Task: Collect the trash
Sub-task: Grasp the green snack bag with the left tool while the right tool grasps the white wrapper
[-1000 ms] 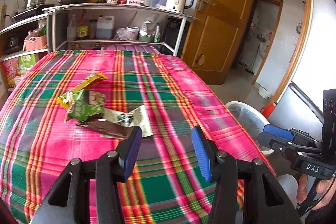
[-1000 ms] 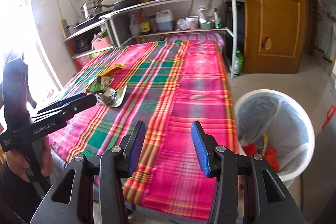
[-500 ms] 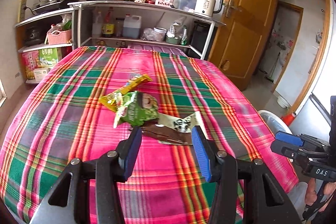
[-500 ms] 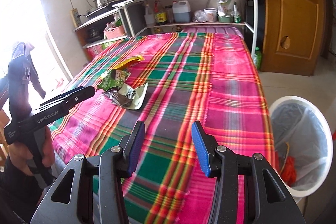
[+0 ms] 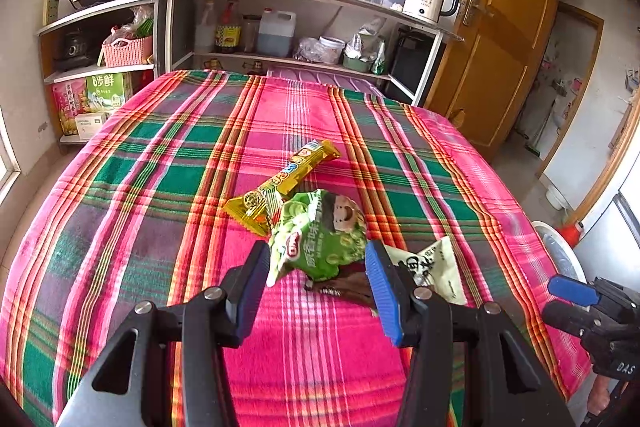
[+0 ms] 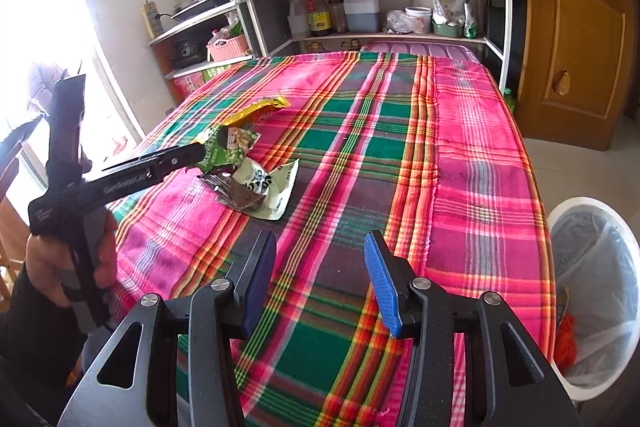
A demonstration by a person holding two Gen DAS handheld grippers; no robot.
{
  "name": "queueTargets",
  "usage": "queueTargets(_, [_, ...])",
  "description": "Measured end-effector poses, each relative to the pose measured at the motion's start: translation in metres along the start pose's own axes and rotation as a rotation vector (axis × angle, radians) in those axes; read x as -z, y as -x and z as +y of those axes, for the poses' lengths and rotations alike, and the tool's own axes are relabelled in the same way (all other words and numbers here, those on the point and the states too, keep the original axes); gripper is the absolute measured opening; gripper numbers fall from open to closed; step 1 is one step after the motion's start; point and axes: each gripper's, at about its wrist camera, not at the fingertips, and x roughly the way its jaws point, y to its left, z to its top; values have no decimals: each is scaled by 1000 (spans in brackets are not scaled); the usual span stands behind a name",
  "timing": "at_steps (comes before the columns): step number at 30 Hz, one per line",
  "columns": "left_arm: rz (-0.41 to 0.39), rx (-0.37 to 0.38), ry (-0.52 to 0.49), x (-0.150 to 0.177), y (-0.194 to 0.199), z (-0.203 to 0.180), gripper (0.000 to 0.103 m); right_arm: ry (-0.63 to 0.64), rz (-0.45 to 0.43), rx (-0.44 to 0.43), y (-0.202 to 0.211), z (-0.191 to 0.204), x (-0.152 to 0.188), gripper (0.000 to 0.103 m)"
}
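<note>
Four wrappers now framed by wide left gripper point(image 5: 316, 269) jaws, advanced over green snack bag point(image 5: 320, 235) mid-table; right gripper point(image 6: 320, 269) wide, idle.

Bright window point(image 6: 24, 27) glare (fisheye-warped edges)
</note>
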Motion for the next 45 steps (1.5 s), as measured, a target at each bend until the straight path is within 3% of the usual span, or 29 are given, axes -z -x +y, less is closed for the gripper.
queueTargets(11, [129,-1,64,-8,-35,9,53,13,16,-24,-24,3,-19,47])
queueTargets(14, [125,8,62,-7,-33,9,33,14,27,-52,-36,5,-27,47])
queueTargets(20, [105,55,58,-6,-27,8,26,-13,82,-117,-66,11,-36,53])
queueTargets(29, [69,95,23,-1,-11,4,25,-19,126,-113,-90,19,-45,52])
queueTargets(34, [74,92,42,1,-12,9,25,30,132,-79,-90,27,-42,30])
queueTargets(45, [51,87,40,2,-1,6,25,14,47,7,-54,16,-36,20])
